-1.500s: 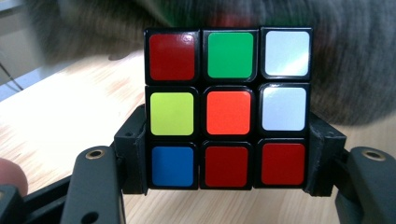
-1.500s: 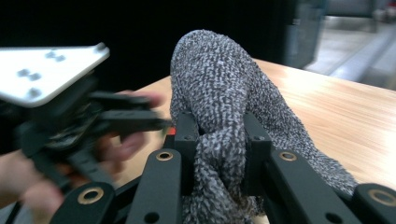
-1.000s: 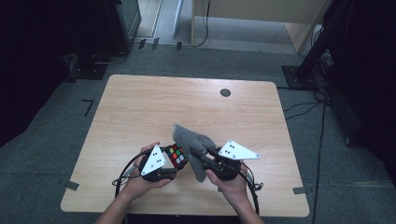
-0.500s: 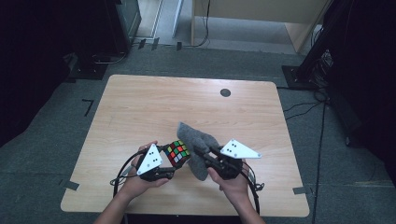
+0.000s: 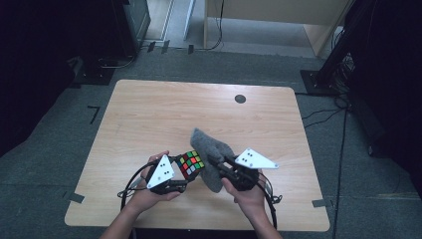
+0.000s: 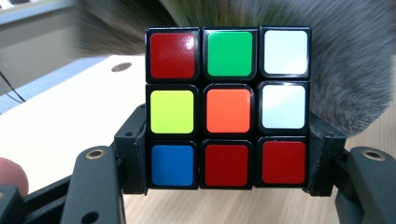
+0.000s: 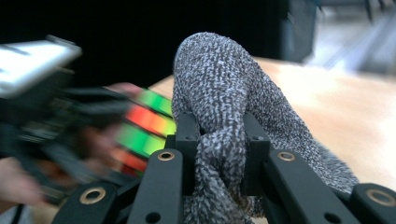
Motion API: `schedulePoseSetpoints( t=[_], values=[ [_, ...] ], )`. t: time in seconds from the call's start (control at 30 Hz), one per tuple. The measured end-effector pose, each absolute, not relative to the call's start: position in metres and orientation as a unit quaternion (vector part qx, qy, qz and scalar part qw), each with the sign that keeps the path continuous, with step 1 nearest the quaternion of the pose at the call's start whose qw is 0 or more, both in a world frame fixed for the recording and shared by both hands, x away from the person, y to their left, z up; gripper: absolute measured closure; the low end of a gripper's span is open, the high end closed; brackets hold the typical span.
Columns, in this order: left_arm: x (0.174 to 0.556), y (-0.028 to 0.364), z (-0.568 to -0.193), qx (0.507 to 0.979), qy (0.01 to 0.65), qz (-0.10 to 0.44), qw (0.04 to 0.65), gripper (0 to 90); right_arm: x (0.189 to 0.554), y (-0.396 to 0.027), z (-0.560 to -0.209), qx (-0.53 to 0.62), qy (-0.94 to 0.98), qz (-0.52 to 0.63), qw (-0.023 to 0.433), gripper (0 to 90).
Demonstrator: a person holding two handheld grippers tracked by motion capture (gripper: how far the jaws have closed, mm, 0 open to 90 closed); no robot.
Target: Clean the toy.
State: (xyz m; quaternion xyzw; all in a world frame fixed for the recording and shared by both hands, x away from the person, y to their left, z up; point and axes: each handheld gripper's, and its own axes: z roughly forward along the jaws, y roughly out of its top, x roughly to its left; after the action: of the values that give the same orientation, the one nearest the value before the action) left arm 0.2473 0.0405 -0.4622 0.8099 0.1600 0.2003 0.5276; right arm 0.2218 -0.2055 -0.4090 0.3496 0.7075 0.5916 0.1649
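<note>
Two tongs at work: left tongs (image 5: 185, 172) clamp the puzzle cube (image 5: 191, 164), right tongs (image 5: 218, 163) pinch the grey cloth (image 5: 213, 152) beside it, wiping apparently under way; next, press cloth across the cube's face

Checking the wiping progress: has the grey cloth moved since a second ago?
Yes. The grey cloth has shifted slightly right and toward the table's near edge.

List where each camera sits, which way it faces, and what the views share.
High view: above the person's side, facing forward and down on the table; both hands and grippers enter below.
Left gripper view: along its jaws, clamping the cube.
Right gripper view: along its jaws, pinching the grey cloth.
Shared: cube and cloth.
</note>
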Motion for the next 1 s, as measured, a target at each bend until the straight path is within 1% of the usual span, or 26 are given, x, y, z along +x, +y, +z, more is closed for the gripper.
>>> schedulePoseSetpoints(
  t=[0.07,0.13,0.2,0.27,0.33,0.4,0.5,0.57,0.63,0.67,0.73,0.87,0.93,1.0],
  values=[
    [0.245,0.037,-0.461,0.810,0.155,0.194,0.532,34.3,0.214,-0.193,-0.407,0.314,0.727,0.589,0.164,74.4],
    [0.245,0.038,-0.462,0.810,0.161,0.189,0.531,34.3,0.214,-0.189,-0.413,0.312,0.729,0.585,0.171,74.5],
    [0.248,0.043,-0.462,0.802,0.170,0.174,0.545,34.3,0.224,-0.196,-0.422,0.345,0.718,0.584,0.155,75.4],
    [0.250,0.047,-0.459,0.795,0.177,0.171,0.554,34.2,0.233,-0.205,-0.432,0.381,0.716,0.560,0.169,76.3],
    [0.251,0.049,-0.457,0.788,0.178,0.168,0.564,34.3,0.238,-0.213,-0.437,0.403,0.711,0.552,0.165,76.6],
    [0.251,0.047,-0.457,0.796,0.176,0.181,0.551,34.3,0.237,-0.218,-0.433,0.403,0.699,0.570,0.159,76.6],
    [0.250,0.043,-0.462,0.807,0.175,0.185,0.533,34.3,0.227,-0.213,-0.417,0.363,0.692,0.603,0.163,76.6],
    [0.248,0.040,-0.463,0.806,0.171,0.186,0.535,34.3,0.219,-0.204,-0.410,0.334,0.700,0.610,0.161,76.6],
    [0.246,0.038,-0.460,0.804,0.166,0.187,0.539,34.3,0.218,-0.197,-0.412,0.321,0.716,0.601,0.152,76.6],
    [0.245,0.038,-0.459,0.806,0.167,0.190,0.535,34.3,0.219,-0.195,-0.415,0.321,0.718,0.598,0.153,76.7],
    [0.245,0.042,-0.456,0.802,0.166,0.181,0.545,34.3,0.226,-0.202,-0.422,0.345,0.709,0.598,0.142,76.8],
    [0.247,0.048,-0.449,0.786,0.169,0.174,0.569,34.3,0.239,-0.222,-0.430,0.407,0.701,0.564,0.159,76.9],
    [0.248,0.047,-0.452,0.795,0.169,0.185,0.552,34.3,0.237,-0.227,-0.426,0.407,0.688,0.581,0.155,76.8],
    [0.249,0.044,-0.458,0.804,0.174,0.188,0.537,34.3,0.230,-0.223,-0.415,0.379,0.686,0.602,0.155,76.6]
  ],
)
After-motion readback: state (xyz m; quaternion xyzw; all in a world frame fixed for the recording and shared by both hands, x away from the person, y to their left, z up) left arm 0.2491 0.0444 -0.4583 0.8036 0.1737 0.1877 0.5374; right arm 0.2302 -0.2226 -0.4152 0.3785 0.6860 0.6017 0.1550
